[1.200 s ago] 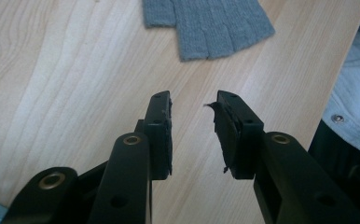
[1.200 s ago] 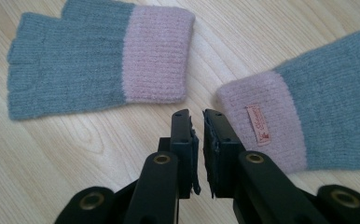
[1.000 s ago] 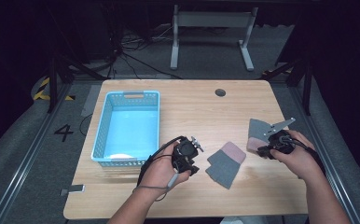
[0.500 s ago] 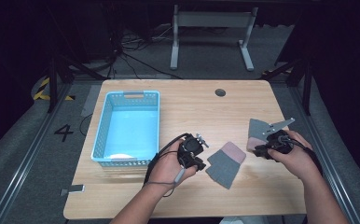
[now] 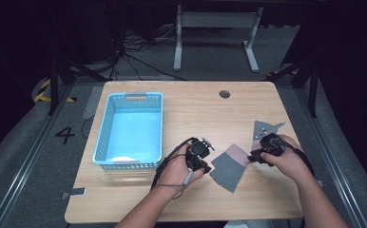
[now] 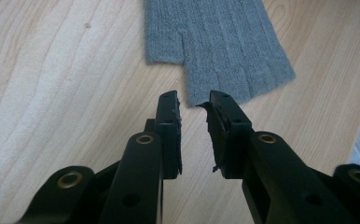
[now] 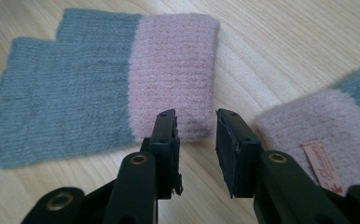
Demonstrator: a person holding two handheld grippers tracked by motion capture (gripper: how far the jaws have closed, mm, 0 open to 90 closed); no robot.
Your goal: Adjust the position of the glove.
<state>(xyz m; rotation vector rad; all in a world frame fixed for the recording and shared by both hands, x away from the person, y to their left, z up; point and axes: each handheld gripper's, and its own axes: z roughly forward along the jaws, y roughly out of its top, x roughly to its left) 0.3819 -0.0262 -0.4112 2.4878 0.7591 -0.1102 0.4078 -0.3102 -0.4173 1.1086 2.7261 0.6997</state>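
Observation:
A grey fingerless glove with a pink cuff (image 5: 229, 166) lies flat on the wooden table (image 5: 196, 104), between my two grippers. My left gripper (image 5: 208, 166) is at its grey finger end. In the left gripper view its jaws (image 6: 193, 100) are open and have just been opening, with nothing between them; the glove (image 6: 220, 42) starts right at the tips. My right gripper (image 5: 253, 156) is at the pink cuff. Its jaws (image 7: 196, 121) are open and have just been opening, low over the near edge of the cuff (image 7: 173, 74) without pressing on it.
A second glove with a pink cuff and a small label (image 7: 318, 135) lies just right of the right jaws. A light blue basket (image 5: 130, 97) stands on the table's left half. A dark round hole (image 5: 225, 94) is near the far edge.
My left hand has moved right and down to the glove's grey end. My right hand has sunk a little toward the pink cuff. The glove has not moved.

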